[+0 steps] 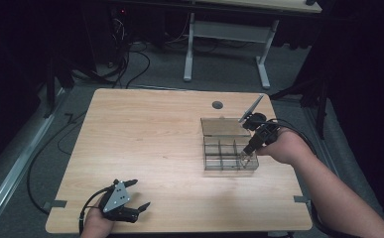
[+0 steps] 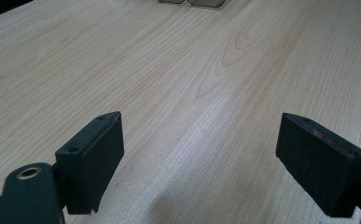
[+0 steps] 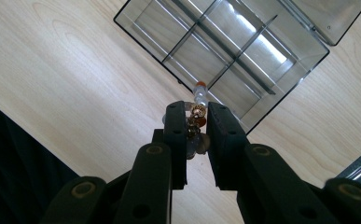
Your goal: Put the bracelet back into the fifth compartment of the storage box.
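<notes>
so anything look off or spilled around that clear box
Nothing stands out. The clear divided box sits flat on the table, lid open, with no beads loose around it. The right gripper is shut on a beaded string above the box; the left gripper rests open.

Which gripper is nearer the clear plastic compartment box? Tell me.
Right. The right gripper hangs over the clear plastic compartment box, clamping a beaded string; the left gripper rests far off near the table's front edge.

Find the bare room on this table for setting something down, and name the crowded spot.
Free: the wide stretch of table between the left gripper and the box, plus the far left corner. Crowded: the right side, where the right gripper holds a bead string over the box beside its open lid.
</notes>
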Tool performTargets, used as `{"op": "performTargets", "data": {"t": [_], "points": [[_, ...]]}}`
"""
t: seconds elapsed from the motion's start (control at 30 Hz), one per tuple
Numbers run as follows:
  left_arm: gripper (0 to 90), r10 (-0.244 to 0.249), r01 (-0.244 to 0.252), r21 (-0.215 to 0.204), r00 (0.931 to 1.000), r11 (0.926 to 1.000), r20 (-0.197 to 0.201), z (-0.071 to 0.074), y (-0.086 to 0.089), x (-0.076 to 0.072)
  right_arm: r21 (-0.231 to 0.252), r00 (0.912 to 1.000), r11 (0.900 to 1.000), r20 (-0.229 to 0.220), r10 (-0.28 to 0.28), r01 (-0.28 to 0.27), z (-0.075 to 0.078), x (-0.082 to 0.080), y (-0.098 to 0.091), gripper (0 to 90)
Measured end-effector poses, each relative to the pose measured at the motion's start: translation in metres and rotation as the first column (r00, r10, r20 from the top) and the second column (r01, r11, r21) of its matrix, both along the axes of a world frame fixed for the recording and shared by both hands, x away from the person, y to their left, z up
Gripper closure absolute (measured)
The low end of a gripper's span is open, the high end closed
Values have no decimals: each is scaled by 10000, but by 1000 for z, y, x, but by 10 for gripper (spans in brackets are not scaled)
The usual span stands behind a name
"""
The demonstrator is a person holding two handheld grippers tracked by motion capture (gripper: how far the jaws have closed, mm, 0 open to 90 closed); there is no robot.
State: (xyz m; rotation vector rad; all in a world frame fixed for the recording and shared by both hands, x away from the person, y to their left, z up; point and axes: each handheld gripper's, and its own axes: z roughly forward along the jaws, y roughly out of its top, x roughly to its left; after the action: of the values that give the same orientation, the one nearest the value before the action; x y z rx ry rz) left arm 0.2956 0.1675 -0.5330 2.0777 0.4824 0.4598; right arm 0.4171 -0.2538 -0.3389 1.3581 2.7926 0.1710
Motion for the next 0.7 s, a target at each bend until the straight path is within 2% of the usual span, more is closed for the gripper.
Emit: {"op": "performTargets", "data": {"t": [0.03,0.13,0.2,0.33,0.5,0.7], "points": [[158,-3,3,0,10000,10000,-5,0,0,0,19,9998,9998,46,196,-196,0,3,0,789],[158,-11,11,-2,10000,10000,-8,0,0,0,-4,10000,10000,12,-79,79,1,7,3,789],[158,-13,13,-3,10000,10000,-10,0,0,0,-18,9999,9999,79,115,-115,2,10,4,789],[158,-18,18,-6,10000,10000,-14,0,0,0,-27,9999,10000,65,89,-89,1,15,7,789],[158,-31,31,-7,10000,10000,-32,0,0,0,-50,9998,9999,98,155,-154,-4,22,10,789],[158,-41,41,24,10000,10000,-22,0,0,0,-33,9999,9999,3,141,-141,-21,30,12,789]]}}
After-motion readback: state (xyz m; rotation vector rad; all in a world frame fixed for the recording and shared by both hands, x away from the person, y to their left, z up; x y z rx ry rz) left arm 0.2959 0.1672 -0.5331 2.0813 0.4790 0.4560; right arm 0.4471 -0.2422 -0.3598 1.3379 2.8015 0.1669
